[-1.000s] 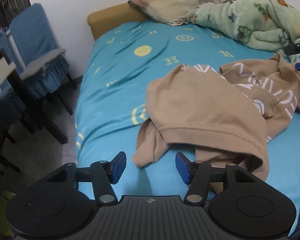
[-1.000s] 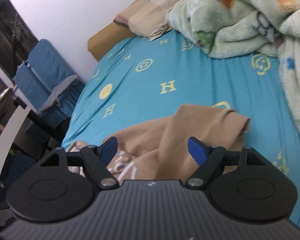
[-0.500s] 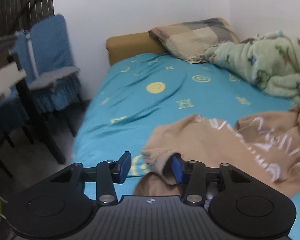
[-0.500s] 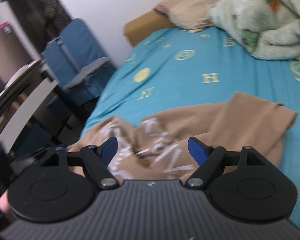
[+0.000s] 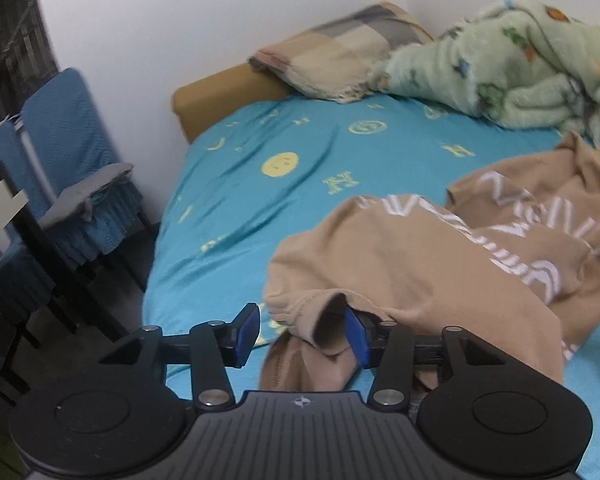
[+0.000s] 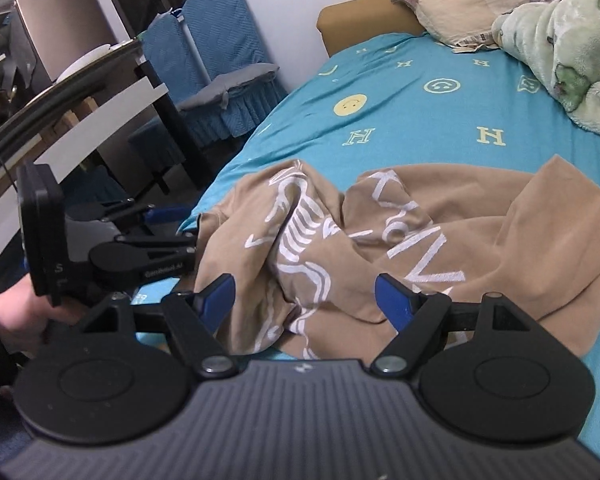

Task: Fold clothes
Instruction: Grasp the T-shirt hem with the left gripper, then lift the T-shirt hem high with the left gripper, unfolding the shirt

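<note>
A tan shirt (image 5: pixel 412 264) with white lettering lies crumpled on the blue bed sheet (image 5: pixel 300 160). My left gripper (image 5: pixel 302 330) is open at the shirt's near hem; the hem edge sits between its blue pads, the right pad tucked under the fabric. In the right wrist view the shirt (image 6: pixel 380 240) fills the middle, and my right gripper (image 6: pixel 304 298) is open just above its printed folds. The left gripper (image 6: pixel 140 248) also shows there at the shirt's left edge, near the bed's side.
A green fleece blanket (image 5: pixel 500 64) and a checked pillow (image 5: pixel 340 48) lie at the bed's head. Blue-covered chairs (image 5: pixel 72 152) and a dark table (image 6: pixel 80 92) stand left of the bed. The sheet (image 6: pixel 420 112) beyond the shirt is flat.
My left gripper has closed in on the shirt's hem, which now sits between its pads. My right gripper has swung left and lower over the shirt's printed part.
</note>
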Tool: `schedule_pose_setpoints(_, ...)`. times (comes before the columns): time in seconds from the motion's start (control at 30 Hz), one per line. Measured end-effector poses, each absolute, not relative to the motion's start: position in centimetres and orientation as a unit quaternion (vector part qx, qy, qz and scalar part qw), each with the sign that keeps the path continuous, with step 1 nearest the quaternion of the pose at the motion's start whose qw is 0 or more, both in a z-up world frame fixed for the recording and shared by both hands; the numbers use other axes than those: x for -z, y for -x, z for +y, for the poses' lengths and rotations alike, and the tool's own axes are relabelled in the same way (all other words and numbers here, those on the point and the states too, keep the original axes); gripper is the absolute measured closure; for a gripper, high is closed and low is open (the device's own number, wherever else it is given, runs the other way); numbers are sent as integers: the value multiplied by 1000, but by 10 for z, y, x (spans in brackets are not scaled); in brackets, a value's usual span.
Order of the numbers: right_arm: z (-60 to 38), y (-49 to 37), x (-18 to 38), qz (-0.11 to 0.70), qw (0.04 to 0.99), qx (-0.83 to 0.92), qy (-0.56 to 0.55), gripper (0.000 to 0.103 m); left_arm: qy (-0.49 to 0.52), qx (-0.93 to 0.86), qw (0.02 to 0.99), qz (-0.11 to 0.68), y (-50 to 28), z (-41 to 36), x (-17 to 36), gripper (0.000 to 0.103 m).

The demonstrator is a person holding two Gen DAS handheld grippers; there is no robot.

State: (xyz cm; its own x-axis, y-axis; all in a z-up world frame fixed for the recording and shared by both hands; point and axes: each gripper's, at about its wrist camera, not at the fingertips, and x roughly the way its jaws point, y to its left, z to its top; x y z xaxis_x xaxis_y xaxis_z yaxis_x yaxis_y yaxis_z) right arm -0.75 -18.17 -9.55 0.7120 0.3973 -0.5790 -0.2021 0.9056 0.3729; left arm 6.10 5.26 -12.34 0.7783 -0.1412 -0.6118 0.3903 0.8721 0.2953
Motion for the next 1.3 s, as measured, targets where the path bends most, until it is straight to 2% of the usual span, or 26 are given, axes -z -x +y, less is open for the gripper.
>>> schedule_pose_setpoints(0.1,-172,12,95,335,917,-170,-131,24,-184,130,921,316,-73,56,125,55)
schedule_pose_setpoints(0.17,-160,18,94,331,919,-181,-115,24,-151,135,924,326,-83,61,124,64)
schedule_pose_setpoints(0.2,-154,21,94,330,918,-190,-107,24,-125,136,925,333,-87,65,122,85)
schedule_pose_setpoints(0.23,-146,25,94,331,917,-199,-101,24,-101,141,926,335,-89,70,119,98)
schedule_pose_setpoints(0.47,-95,43,101,319,925,-181,-94,24,15,177,947,269,-67,95,71,99)
schedule_pose_setpoints(0.6,-67,34,101,310,939,-120,-82,24,41,185,955,230,-39,98,46,99)
schedule_pose_setpoints(0.73,-61,23,99,299,945,-62,-115,25,51,173,961,209,-22,97,31,99)
schedule_pose_setpoints(1.03,-103,56,82,274,949,13,-156,25,85,155,967,184,-6,106,14,99)
schedule_pose_setpoints(1.3,-143,70,96,324,921,37,-212,23,114,180,967,137,24,109,-8,99)
